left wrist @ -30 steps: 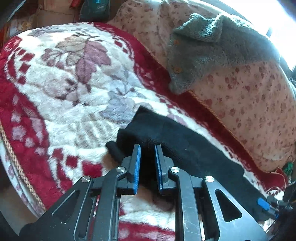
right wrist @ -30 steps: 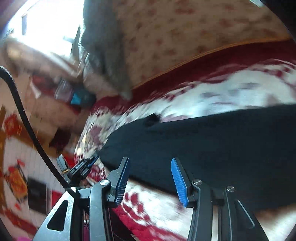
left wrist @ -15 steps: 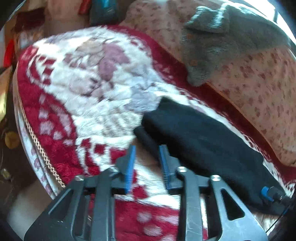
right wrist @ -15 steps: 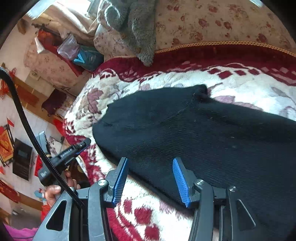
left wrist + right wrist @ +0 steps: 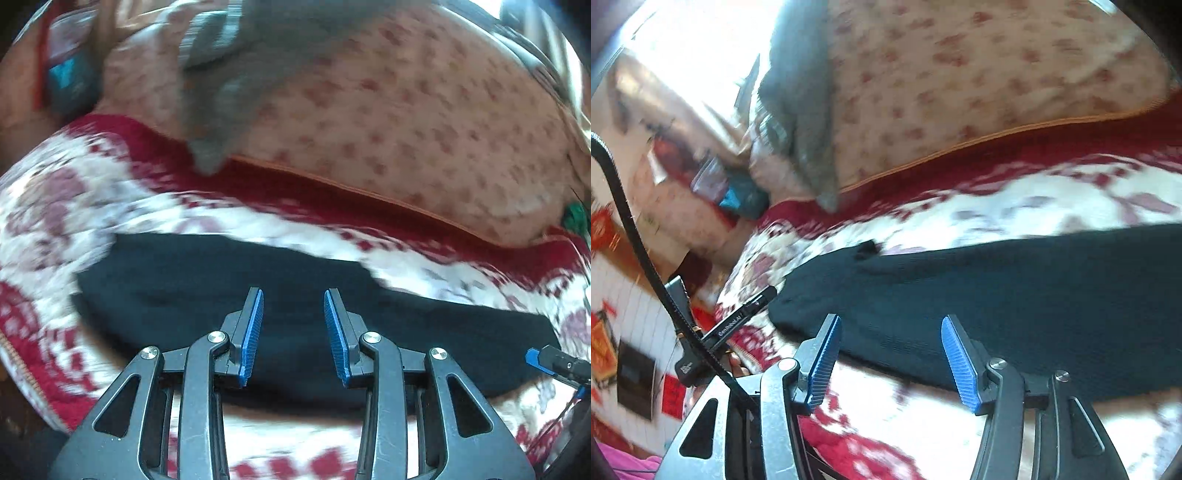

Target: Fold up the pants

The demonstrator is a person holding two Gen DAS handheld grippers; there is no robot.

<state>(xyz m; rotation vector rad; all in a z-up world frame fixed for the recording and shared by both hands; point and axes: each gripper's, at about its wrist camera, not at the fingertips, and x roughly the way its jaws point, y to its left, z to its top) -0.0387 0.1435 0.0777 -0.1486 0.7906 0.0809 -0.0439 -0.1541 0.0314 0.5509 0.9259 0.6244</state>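
The black pants (image 5: 207, 280) lie flat in a long strip on the red-and-white floral blanket (image 5: 48, 206). My left gripper (image 5: 293, 325) is open and empty, its blue pads over the near edge of the pants. In the right wrist view the pants (image 5: 1015, 291) stretch from centre to right. My right gripper (image 5: 890, 354) is wide open and empty, just above the near edge of the pants close to their left end. The left gripper (image 5: 738, 317) shows at the left in that view, and the right gripper's tip (image 5: 554, 363) shows at the right of the left wrist view.
A cream floral cushion (image 5: 406, 110) rises behind the blanket with a grey fleece garment (image 5: 236, 85) draped over it. The blanket's edge (image 5: 22, 373) drops off at the left. Cluttered shelves and a blue packet (image 5: 738, 195) stand beyond the couch's left end.
My left gripper has opened wider, let go of the pants' end and swung right along the pants. My right gripper stays open and has shifted over the pants' near edge.
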